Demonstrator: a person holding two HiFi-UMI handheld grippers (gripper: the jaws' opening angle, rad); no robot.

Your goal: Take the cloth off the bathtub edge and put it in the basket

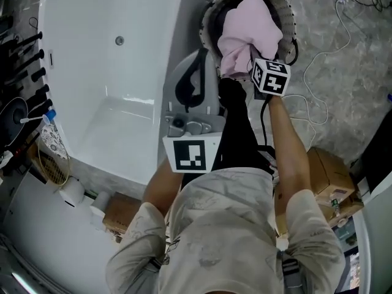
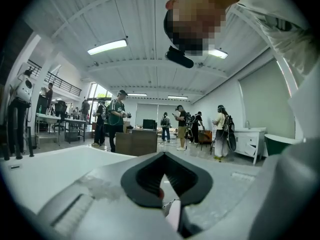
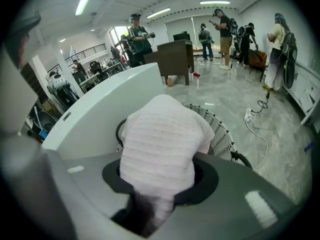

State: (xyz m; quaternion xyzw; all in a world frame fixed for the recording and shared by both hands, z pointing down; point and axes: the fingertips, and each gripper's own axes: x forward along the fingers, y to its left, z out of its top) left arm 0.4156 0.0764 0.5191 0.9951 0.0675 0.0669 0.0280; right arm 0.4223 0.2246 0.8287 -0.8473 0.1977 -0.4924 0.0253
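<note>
R gripper (image 1: 237,66) clamped on pink cloth (image 1: 250,24) over basket (image 1: 286,10); L gripper (image 1: 199,56) closed, empty, near bathtub (image 1: 122,72).

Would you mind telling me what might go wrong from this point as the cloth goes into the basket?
1. The cloth is held by the right gripper above the basket. If released here, an end might drape over the rim instead of landing inside.
2. It is bunched deep between the jaws, so it may cling when they open.
3. The white cable on the floor beside the basket could catch a foot.
</note>
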